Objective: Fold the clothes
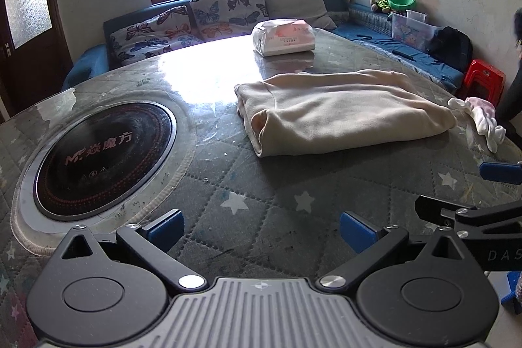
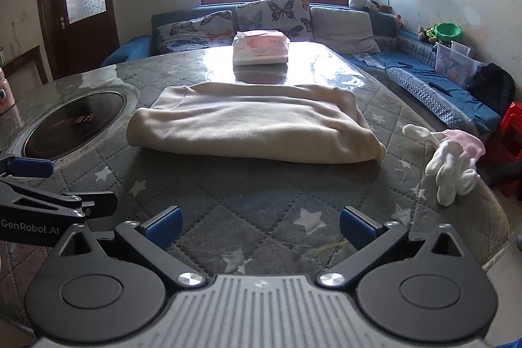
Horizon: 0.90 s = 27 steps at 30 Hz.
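Note:
A cream garment [image 1: 339, 111] [image 2: 257, 123] lies folded into a thick rectangle on the quilted table top [image 1: 248, 185] [image 2: 228, 185]. My left gripper [image 1: 261, 230] hovers open over bare table in front of the garment, nothing between its blue pads. My right gripper [image 2: 259, 227] is open too, short of the garment's near edge and holding nothing. Each gripper's fingers show at the edge of the other's view. A small pile of white and pink socks [image 1: 479, 116] [image 2: 450, 155] lies to the right of the garment.
A round black induction hob [image 1: 101, 158] [image 2: 75, 123] is set into the table at the left. A white and pink tissue pack [image 1: 282, 36] [image 2: 261, 46] sits at the table's far side. Behind are a blue sofa with butterfly cushions [image 1: 225, 5] and a red stool [image 1: 483, 80].

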Each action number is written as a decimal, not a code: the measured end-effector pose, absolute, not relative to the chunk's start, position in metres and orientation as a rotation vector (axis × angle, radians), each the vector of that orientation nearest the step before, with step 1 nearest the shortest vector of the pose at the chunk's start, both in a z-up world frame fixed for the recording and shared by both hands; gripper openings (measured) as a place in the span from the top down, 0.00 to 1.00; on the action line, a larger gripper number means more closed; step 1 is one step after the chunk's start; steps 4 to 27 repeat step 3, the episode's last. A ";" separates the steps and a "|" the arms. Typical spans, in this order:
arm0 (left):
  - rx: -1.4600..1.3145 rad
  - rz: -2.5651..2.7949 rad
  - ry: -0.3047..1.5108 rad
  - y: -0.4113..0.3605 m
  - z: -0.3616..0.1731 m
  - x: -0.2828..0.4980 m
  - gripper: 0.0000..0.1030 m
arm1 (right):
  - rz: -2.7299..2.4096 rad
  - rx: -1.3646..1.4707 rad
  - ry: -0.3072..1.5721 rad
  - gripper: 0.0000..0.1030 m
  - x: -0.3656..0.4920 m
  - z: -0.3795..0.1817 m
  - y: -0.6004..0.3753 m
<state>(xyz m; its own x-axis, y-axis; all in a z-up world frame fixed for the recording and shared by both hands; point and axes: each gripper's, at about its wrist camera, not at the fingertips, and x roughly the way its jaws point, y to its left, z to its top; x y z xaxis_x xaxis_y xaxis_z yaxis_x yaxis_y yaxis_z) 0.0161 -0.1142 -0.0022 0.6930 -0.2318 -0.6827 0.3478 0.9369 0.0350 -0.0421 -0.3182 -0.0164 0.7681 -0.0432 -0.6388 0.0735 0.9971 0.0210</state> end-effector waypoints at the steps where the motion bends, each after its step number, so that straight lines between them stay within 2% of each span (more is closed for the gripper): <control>1: 0.165 -0.326 0.738 -0.114 -0.002 0.016 0.00 | -0.065 0.048 0.693 0.00 -0.042 -0.017 -0.318; 27: 0.161 -0.327 0.738 -0.113 -0.001 0.017 0.00 | -0.069 0.051 0.695 0.00 -0.042 -0.017 -0.318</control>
